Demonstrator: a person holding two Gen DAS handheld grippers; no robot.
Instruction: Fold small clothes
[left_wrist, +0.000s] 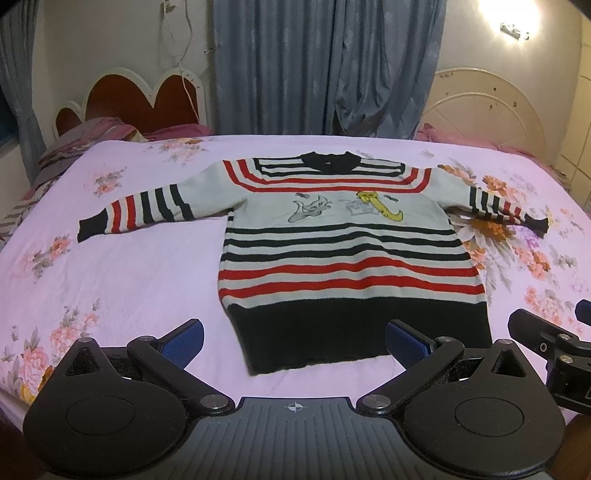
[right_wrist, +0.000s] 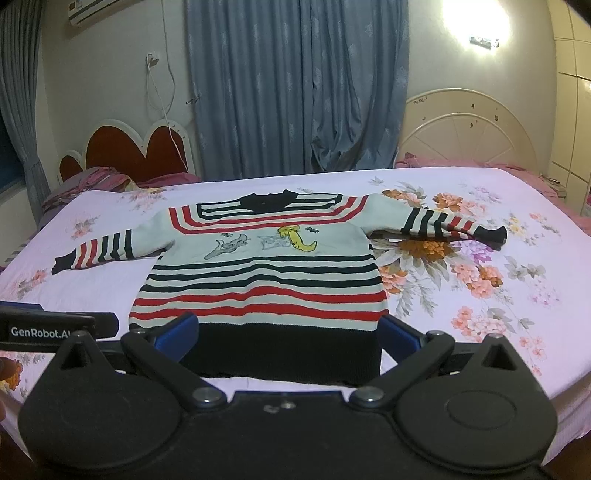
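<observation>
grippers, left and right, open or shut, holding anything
left gripper: open, empty, near the striped knit sweater's black hem.
right gripper: open, empty.

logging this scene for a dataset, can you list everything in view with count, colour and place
sweater: one, white with red and black stripes, black hem, flat on the bed, sleeves spread
bed sheet: one, pale pink floral, under the sweater
headboard: one, red with white edge, back left
headboard: one, cream, back right
curtains: blue, behind the bed
air conditioner: one, white, top left wall
cable: one, white, hanging on the wall
left hand-held gripper: one, black with blue pads, open, near the hem
right hand-held gripper: one, same colours, open, over the hem
</observation>
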